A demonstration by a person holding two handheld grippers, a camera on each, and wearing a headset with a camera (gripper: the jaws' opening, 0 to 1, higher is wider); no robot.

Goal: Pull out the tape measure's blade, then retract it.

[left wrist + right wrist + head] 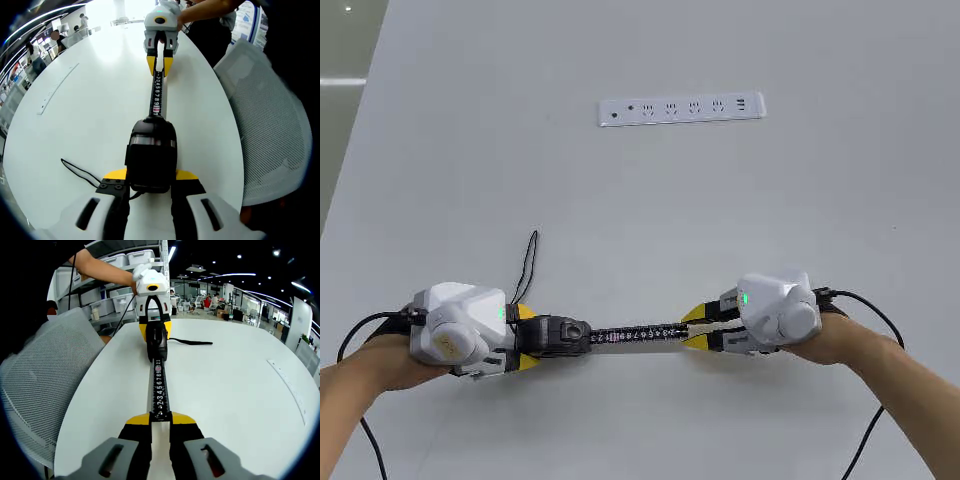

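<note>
- Tape measure case (558, 335) is at the near edge of the white table (620, 200). The left gripper (527, 337) is clamped on its black body, jaws narrow.
- Blade (638, 334) runs out straight from the case to the right gripper (697, 328), whose jaws are nearly closed, pinching the blade tip.
- Head view: power strip (680, 108) lies well apart, far across the table. A black lanyard (528, 265) loops off beside the case.
- Left gripper view: mesh chair (270, 115) sits just beside the table edge.
- Right gripper view: blade numerals are readable, with storage bins (140, 257) on shelves behind.
- Count: one case, one blade, two grippers, one power strip, one lanyard, one chair.
</note>
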